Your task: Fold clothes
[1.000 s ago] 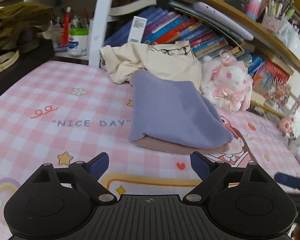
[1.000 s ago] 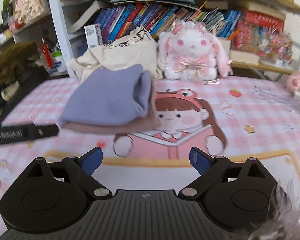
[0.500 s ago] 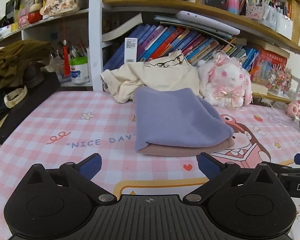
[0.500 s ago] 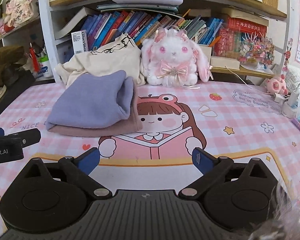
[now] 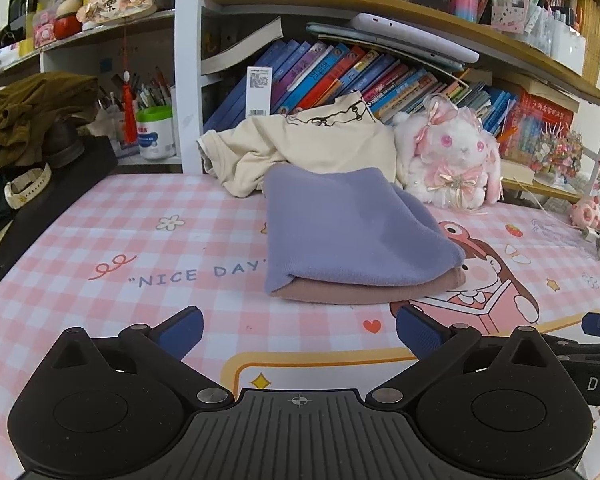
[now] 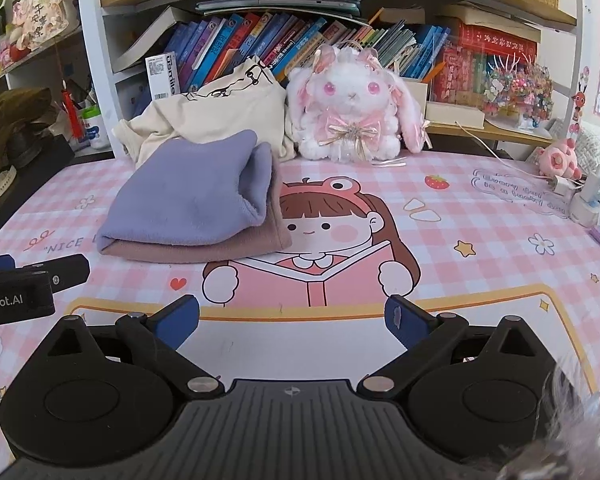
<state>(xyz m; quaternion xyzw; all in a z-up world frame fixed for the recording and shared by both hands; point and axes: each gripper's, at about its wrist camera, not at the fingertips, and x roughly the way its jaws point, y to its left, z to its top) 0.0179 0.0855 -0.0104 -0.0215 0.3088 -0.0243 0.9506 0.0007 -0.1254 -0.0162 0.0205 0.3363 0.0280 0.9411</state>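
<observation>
Since one second ago, left gripper has rolled level and its jaws stand wider, fully apart, holding nothing. Right gripper is also wide apart and empty. Folded purple garment lies on a pink one at 12 o'clock on the pink checked mat.

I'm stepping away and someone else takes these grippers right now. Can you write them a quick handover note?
Left claw: open, holding nothing, above the mat.
Right claw: open, holding nothing.
Lilac garment lies folded on top of a folded pink garment, stacked on the pink checked mat.
Cream garment sits crumpled behind the stack, against the books, beside the plush rabbit.
Done: two pieces folded.
Left: likely the cream one, unfolded.
</observation>
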